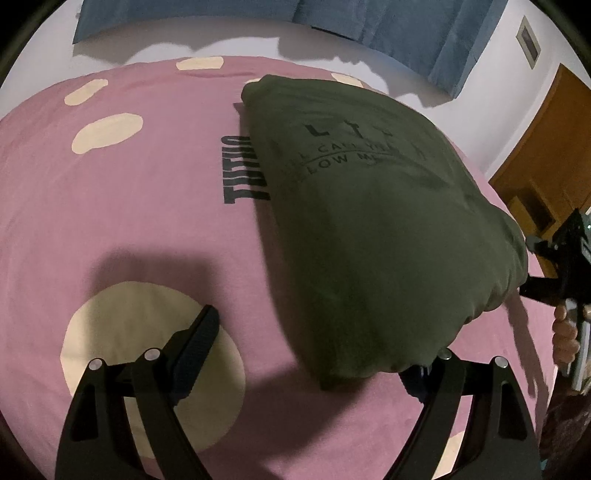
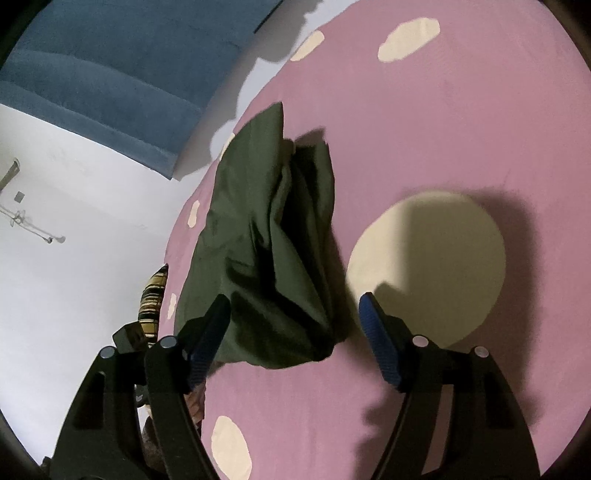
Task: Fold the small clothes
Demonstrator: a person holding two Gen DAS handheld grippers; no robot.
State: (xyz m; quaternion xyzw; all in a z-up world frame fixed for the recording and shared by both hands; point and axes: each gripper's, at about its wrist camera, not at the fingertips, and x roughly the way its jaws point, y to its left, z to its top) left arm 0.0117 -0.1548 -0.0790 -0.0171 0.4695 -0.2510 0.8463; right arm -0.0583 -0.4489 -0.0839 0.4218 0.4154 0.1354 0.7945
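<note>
A dark green garment with faint printed lettering lies folded in a thick bundle on the pink bedspread. My left gripper is open wide at its near corner. Its left finger rests over a cream spot, and the right finger is mostly hidden behind the cloth's edge. From the right wrist, the garment shows stacked, rumpled layers. My right gripper is open, and the bundle's near end sits between the fingers without being pressed. The right gripper and the hand holding it also show at the garment's right side.
The pink bedspread has cream spots and black printed letters partly under the garment. Blue pillows or a headboard lie at the far end. A wooden door stands on the right. Something striped sits at the bed's edge.
</note>
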